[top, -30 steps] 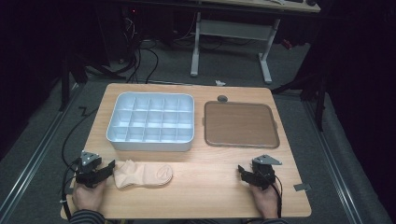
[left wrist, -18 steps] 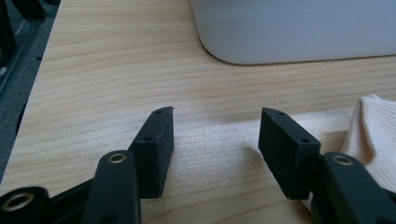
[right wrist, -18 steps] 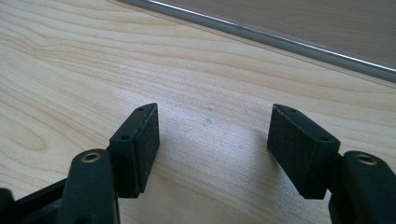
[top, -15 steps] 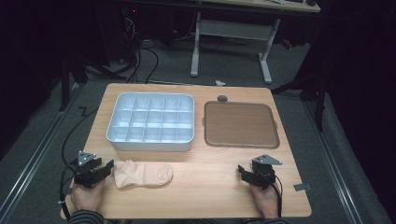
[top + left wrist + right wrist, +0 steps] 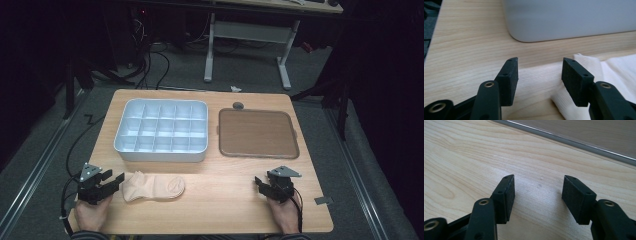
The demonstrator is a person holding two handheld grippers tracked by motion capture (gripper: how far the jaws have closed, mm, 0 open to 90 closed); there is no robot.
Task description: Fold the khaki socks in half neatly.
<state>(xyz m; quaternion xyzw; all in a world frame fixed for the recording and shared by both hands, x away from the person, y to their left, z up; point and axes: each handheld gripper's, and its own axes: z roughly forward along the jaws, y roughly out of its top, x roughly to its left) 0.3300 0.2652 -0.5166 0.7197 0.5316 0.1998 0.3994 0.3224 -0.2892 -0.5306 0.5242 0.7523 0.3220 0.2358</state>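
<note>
At the sock (image 5: 154, 186), left tongs (image 5: 113, 181) have edged closer.

tray (image 5: 161, 150) back-L | board (image 5: 258, 133) R of it | sock (image 5: 153, 186) front-L

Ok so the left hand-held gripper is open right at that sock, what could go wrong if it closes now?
Two likely risks. The left hand-held gripper is open over the sock edge, so closing may pinch just one thin layer and let it slip out. Lifted by that end, the sock may hang and drag against the near wall of the compartment tray close behind it. The right hand-held gripper is open over bare table, too far to help.
</note>
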